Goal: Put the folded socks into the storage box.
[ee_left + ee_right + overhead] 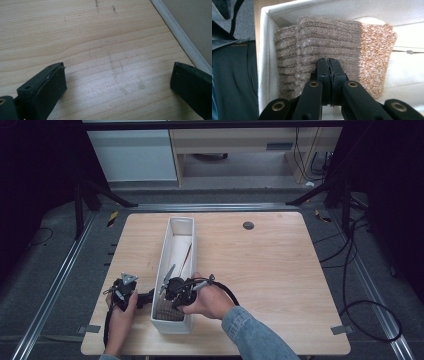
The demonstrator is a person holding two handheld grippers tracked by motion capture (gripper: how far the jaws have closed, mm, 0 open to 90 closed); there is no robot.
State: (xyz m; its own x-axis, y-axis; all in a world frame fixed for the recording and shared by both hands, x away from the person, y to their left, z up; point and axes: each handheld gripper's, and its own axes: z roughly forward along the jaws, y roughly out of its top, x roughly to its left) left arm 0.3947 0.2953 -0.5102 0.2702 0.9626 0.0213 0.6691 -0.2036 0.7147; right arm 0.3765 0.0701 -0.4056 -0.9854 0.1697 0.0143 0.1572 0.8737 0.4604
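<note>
A folded knitted piece (324, 35), brown ribbed with an orange-flecked end (375, 50), lies in the near end of a long white box (181, 221). In the high view the knit (167, 310) shows under my right gripper (169, 301), which reaches into the box from the right. In the right gripper view, that gripper (328, 61) has its jaws closed together, tips resting against the knit, with no fabric visible between them. My left gripper (148, 296) lies on the wooden table just left of the box. Its jaws (118, 80) stand wide open over bare wood.
The box's white wall (190, 22) runs close along the right jaw of my left gripper. A thin stick (188, 254) lies farther along inside the box. The table (270, 270) stretches wide to the right, with a round grommet (248, 225) at the back.
</note>
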